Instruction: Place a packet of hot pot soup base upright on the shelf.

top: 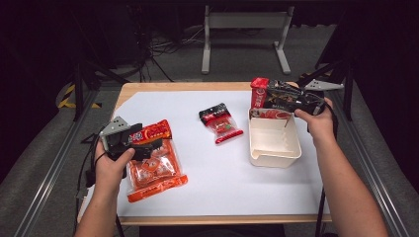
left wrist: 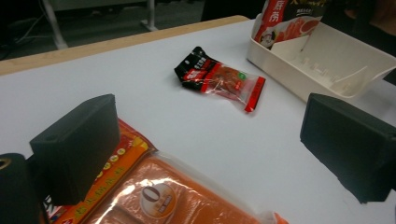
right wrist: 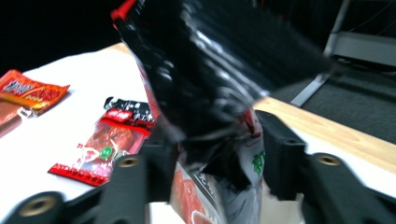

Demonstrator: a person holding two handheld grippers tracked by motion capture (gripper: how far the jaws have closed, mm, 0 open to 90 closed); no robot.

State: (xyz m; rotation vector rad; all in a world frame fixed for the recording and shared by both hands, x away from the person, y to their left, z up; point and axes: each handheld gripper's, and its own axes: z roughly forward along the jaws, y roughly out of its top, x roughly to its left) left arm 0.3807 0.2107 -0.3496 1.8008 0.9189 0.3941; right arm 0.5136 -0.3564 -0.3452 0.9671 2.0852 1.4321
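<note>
A large orange snack packet (top: 153,165) lies at the front left of the white sheet. My left gripper (top: 149,141) hovers over its upper part, open; in the left gripper view the gripper (left wrist: 210,149) has its jaws wide apart above the orange packet (left wrist: 159,196), holding nothing. A small red and black packet (top: 221,122) lies flat mid-table. My right gripper (top: 269,96) is shut on a red and black packet (top: 258,90) that stands upright at the far end of the white bin (top: 274,160). In the right gripper view the gripper (right wrist: 215,154) pinches that packet (right wrist: 219,70).
A white sheet (top: 217,182) covers most of the wooden table (top: 148,85). Beyond the far edge a metal stand (top: 244,22) and cables sit on the floor. Rails run along both sides. The bin's near part holds nothing.
</note>
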